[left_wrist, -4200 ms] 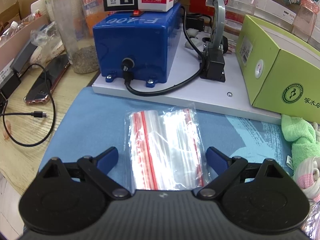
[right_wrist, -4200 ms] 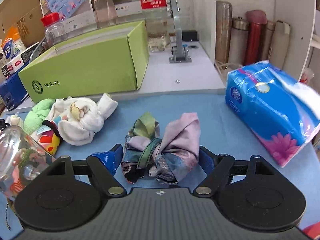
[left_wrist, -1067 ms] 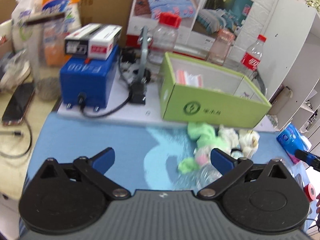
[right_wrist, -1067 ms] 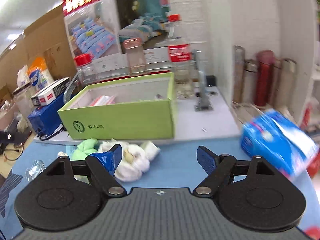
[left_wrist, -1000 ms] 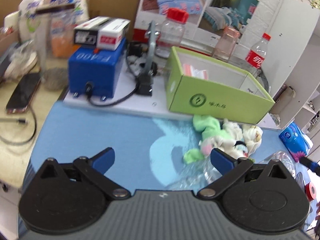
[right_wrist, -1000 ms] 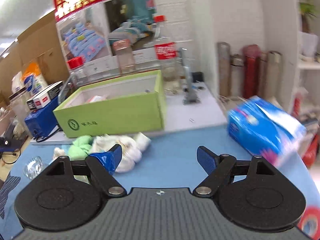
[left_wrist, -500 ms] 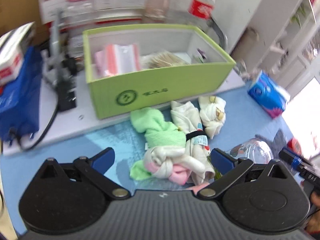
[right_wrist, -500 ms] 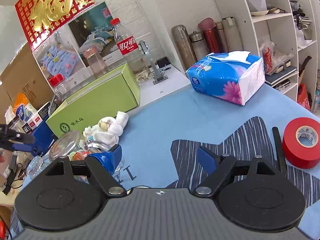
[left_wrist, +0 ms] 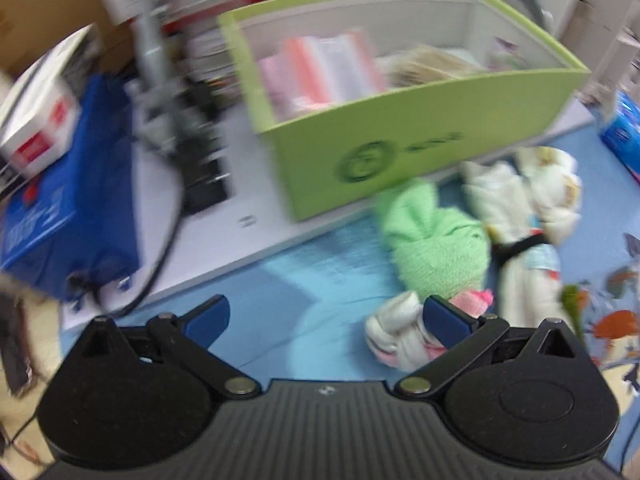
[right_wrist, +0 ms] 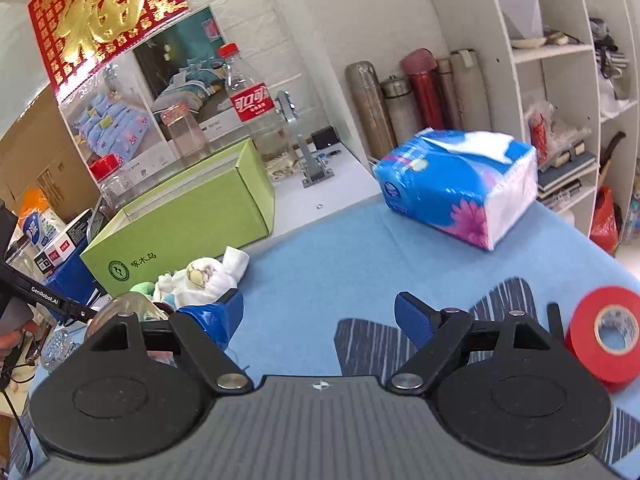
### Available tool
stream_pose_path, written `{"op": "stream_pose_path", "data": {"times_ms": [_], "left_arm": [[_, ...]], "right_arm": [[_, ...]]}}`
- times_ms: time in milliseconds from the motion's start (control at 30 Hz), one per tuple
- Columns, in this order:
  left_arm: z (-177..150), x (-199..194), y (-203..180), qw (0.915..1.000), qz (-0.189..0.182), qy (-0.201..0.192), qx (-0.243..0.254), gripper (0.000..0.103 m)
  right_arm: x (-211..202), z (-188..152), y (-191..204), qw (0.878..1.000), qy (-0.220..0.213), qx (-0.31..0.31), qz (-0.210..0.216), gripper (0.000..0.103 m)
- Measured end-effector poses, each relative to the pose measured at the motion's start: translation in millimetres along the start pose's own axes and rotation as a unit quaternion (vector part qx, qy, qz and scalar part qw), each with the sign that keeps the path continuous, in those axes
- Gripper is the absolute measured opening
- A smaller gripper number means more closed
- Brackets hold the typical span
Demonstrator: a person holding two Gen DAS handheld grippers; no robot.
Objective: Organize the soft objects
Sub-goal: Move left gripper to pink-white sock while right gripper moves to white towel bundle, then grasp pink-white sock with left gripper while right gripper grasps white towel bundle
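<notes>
The left hand-held gripper (left_wrist: 325, 316) fills the bottom of its frame, jaws spread wide with nothing between them, tilted down at the blue worktop (left_wrist: 280, 280). Its right finger sits just in front of a white-and-pink cloth bundle (left_wrist: 396, 338). Beyond that, right of centre, lie a green cloth (left_wrist: 436, 240) and a white bundle with a black band (left_wrist: 520, 216), side by side and touching. Behind them, at upper centre, stands the green box (left_wrist: 400, 136), holding zip bags (left_wrist: 320, 68). This view is motion-blurred.

The right hand-held gripper (right_wrist: 318, 316) is likewise spread wide and empty, held level over the worktop. A red tape roll (right_wrist: 604, 336) lies at lower right, a tissue pack (right_wrist: 456, 188) further back at right of centre.
</notes>
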State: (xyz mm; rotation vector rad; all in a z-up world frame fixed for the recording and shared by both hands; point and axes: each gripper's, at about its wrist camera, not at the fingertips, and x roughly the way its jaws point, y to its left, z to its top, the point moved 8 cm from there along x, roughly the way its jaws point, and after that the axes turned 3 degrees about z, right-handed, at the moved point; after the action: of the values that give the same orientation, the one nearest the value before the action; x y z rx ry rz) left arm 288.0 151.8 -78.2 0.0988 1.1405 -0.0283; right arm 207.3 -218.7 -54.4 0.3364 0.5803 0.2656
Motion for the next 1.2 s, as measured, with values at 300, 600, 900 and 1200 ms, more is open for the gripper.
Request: {"op": "stream_pose_path", "data": {"times_ms": [300, 600, 900, 1200], "left_arm": [[-59.6, -8.1, 113.0, 0.9852, 0.068, -0.012, -0.157, 0.102], [-37.5, -28.0, 66.8, 0.9824, -0.026, -0.088, -0.163, 0.102], [-40.6, -16.1, 63.2, 0.9831, -0.028, -0.074, -0.165, 0.102], [-31.6, -22.4, 72.2, 0.9673, -0.085, -0.088, -0.222, 0.102]], "right_arm": [[25.5, 24.7, 40.3, 0.996, 0.019, -0.086, 0.028, 0.070], [109.0, 40.8, 81.9, 0.982, 0.126, -0.124, 0.066, 0.070], [154.8, 17.4, 100.1, 0.951, 0.222, -0.209, 0.036, 0.071], [104.0, 28.9, 42.0, 0.956, 0.202, -0.209, -0.022, 0.071]]}}
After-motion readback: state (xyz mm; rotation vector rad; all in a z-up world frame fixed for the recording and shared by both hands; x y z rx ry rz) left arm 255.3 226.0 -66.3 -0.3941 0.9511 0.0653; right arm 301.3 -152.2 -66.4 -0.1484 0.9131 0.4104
